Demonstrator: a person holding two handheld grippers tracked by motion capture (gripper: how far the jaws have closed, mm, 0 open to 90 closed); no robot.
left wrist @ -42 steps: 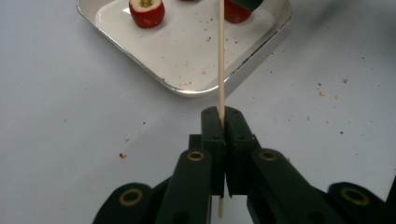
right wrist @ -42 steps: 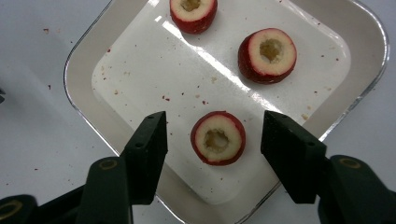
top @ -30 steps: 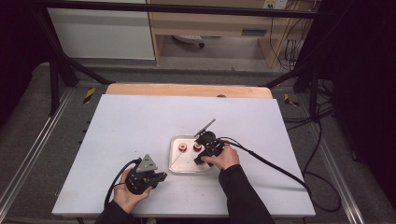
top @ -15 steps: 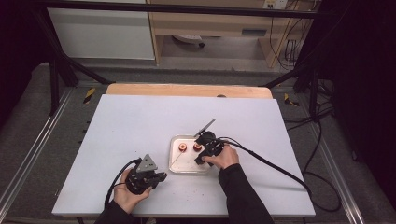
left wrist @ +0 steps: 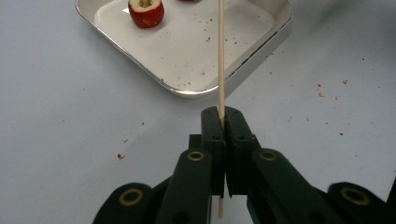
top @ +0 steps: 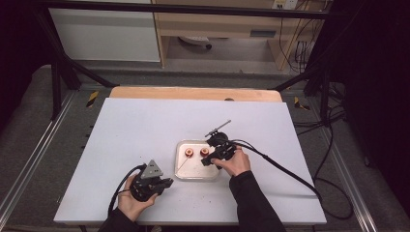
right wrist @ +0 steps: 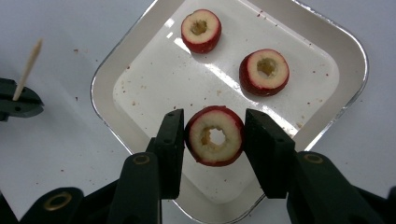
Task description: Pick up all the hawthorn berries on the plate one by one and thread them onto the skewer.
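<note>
My right gripper (right wrist: 215,116) hangs over a shallow metal tray (right wrist: 154,93). Its jaws have just been closing and now press on both sides of a cored red fruit ring (right wrist: 229,144). Two more cored rings (right wrist: 201,30) (right wrist: 264,71) lie farther back in the tray. My left gripper (left wrist: 223,112) rests on the white table in front of the tray (left wrist: 196,46), shut on a thin wooden skewer (left wrist: 220,46) that points out over the tray. In the high view the left gripper (top: 167,182) sits left of the tray (top: 196,175) and the right gripper (top: 205,160) above it.
Red crumbs are scattered on the white table (top: 135,130) around the tray. A cable (top: 285,169) trails from the right gripper off to the right. A wooden strip (top: 193,93) runs along the table's far edge.
</note>
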